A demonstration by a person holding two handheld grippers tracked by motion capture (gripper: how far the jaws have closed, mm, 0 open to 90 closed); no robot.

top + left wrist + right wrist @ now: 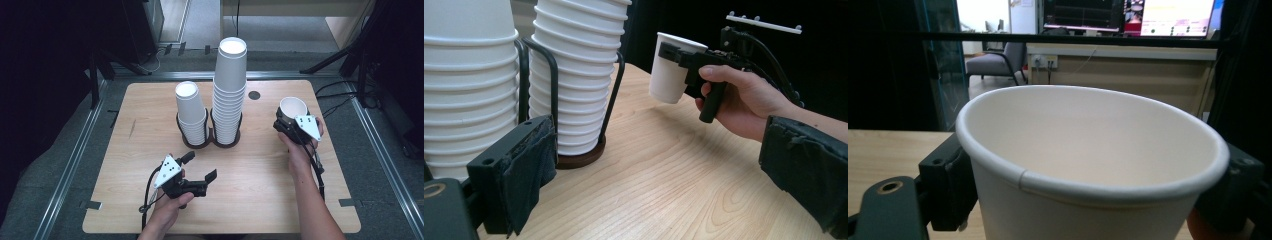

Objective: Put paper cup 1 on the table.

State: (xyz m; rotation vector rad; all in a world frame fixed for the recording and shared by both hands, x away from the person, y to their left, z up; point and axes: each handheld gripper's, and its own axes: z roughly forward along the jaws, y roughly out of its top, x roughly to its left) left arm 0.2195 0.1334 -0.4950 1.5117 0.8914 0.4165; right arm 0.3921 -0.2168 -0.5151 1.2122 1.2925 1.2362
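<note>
A: Right gripper (289, 121) at three o'clock on the pale wooden table (260, 200), lifted off the surface. Fingers clamped on a single white paper cup (292, 106), one pad on each side of the wall just under the rolled rim.

B: Same in the right gripper view: white cup (1088, 165) upright, mouth open toward the camera, black fingers (948, 185) pressed against its left and right flanks. Cup clear of the table?

A: Yes. In the left gripper view, cup (670, 70) hanging in the air above the wood, base not touching, held by the right gripper (679, 55) with a hand (744, 100) wrapped round the grip.

B: And the left gripper (200, 167)?

A: At six o'clock, low over the table near the front edge, gripping nothing. Fingers spread wide apart, pointing toward one o'clock.

B: Stacks?

A: Two, at twelve o'clock of the table's centre, side by side in a dark double wire holder (210, 137). Shorter stack of white paper cups (190, 112) on the left, taller stack of white paper cups (230, 90) on the right, both mouth down. Held cup well apart from both, off to three o'clock of the taller stack.

B: Seen close in the left gripper view too: ribbed rims of the taller stack (579, 75) inside the wire loops, round brown base beneath.
</note>
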